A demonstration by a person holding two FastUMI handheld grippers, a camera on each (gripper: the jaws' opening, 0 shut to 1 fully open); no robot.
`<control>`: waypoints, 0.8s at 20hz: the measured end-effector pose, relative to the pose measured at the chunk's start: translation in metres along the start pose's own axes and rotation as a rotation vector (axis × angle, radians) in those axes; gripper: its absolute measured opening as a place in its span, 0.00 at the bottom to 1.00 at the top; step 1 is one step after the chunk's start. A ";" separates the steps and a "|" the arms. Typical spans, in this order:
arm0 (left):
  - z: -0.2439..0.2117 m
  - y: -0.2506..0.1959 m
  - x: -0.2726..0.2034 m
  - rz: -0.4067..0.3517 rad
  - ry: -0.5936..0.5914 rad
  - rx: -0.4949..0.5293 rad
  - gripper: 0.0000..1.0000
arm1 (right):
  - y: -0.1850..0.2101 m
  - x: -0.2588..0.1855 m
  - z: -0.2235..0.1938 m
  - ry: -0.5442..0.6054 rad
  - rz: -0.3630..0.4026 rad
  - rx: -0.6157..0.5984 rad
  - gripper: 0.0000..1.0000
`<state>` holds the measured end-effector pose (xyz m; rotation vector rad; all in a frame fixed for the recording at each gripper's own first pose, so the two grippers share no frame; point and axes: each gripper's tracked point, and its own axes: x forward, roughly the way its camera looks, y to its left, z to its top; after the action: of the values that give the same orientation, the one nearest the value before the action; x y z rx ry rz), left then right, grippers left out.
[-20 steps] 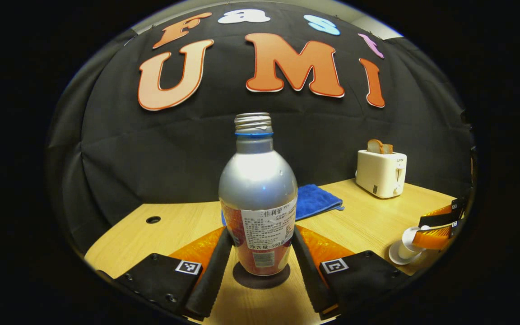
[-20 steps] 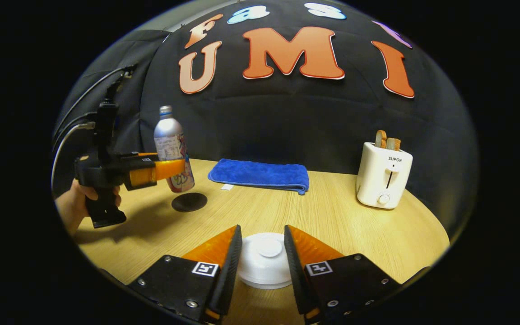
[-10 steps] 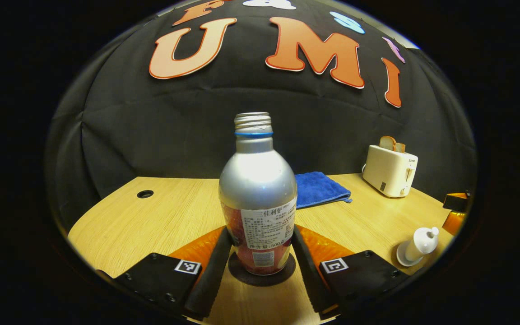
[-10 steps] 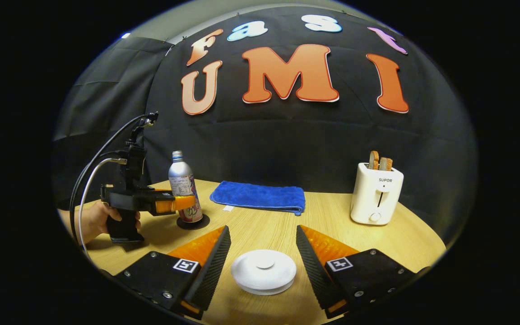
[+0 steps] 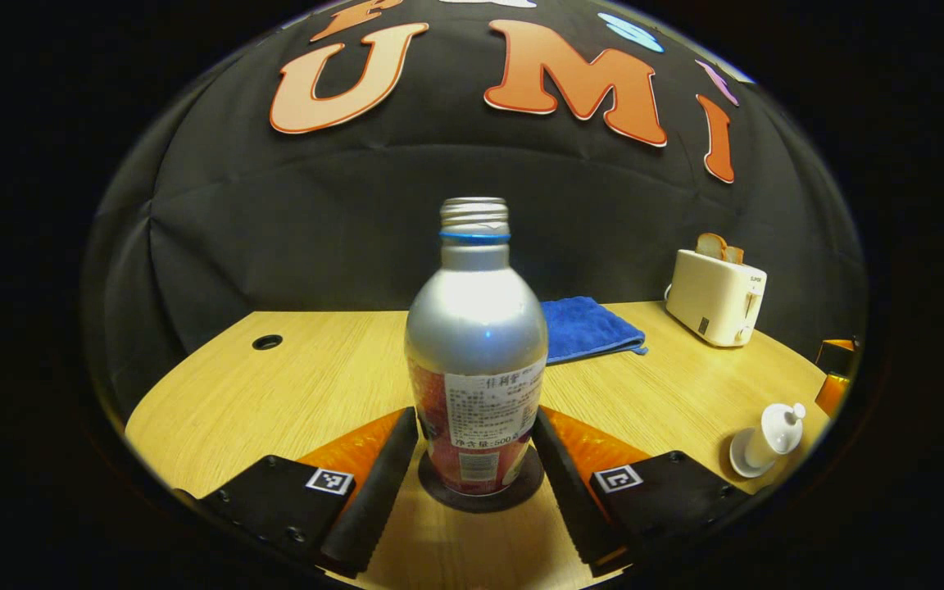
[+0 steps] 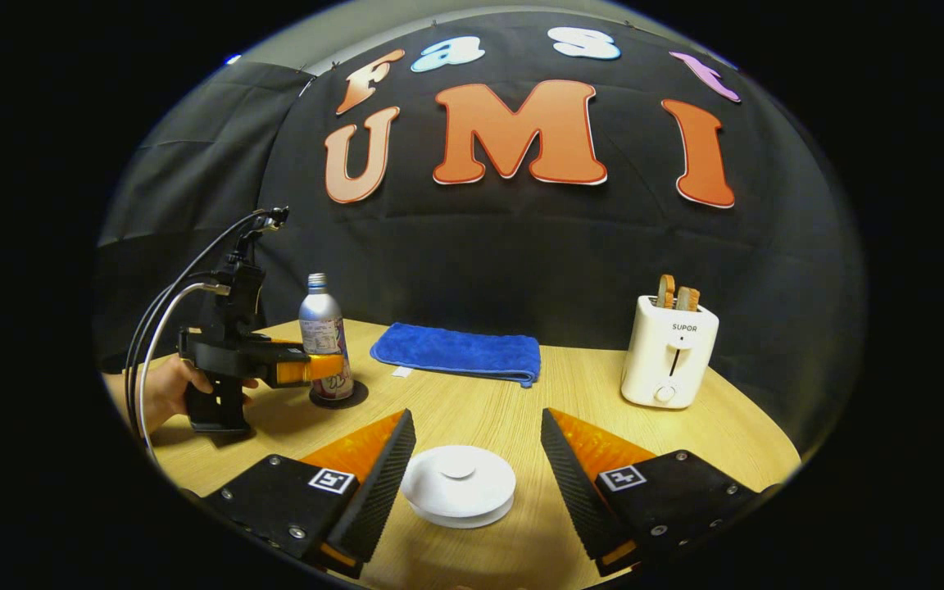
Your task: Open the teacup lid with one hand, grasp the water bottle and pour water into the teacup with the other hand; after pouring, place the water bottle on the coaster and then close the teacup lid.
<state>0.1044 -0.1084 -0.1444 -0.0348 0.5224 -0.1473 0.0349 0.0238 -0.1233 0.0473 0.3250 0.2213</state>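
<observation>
The silver water bottle [image 5: 476, 344] stands upright on the dark round coaster [image 5: 480, 501]. My left gripper [image 5: 476, 414] is open, one finger on each side of the bottle's base with a slight gap. In the right gripper view the same bottle [image 6: 322, 332] sits on the coaster [image 6: 339, 400], flanked by the left gripper [image 6: 308, 369], which a hand [image 6: 162, 389] holds. My right gripper [image 6: 476, 416] is open above the white teacup, whose lid [image 6: 457, 485] is on. The lidded teacup [image 5: 773, 428] stands on its saucer at the right.
A folded blue towel [image 6: 456, 352] lies at the back of the wooden table [image 6: 587, 393]. A white toaster [image 6: 669, 352] with bread slices stands at the back right. A small hole [image 5: 267, 342] is in the tabletop at the far left.
The bottle came down onto the coaster and the left fingers spread slightly off it. The right gripper opened off the teacup lid and drew back.
</observation>
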 end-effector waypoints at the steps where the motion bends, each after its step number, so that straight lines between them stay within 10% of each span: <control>1: 0.000 0.000 -0.004 -0.012 0.002 -0.004 0.90 | 0.002 -0.002 0.003 -0.008 0.004 0.000 0.93; 10: -0.006 -0.015 -0.046 -0.058 0.005 0.010 0.98 | 0.017 -0.023 0.015 -0.042 0.011 -0.022 0.93; 16: 0.043 -0.021 -0.110 -0.004 -0.199 -0.022 0.97 | 0.016 -0.031 0.042 -0.130 -0.026 0.007 0.93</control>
<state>0.0293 -0.1132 -0.0509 -0.0715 0.3251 -0.1406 0.0162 0.0322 -0.0727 0.0637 0.1969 0.1904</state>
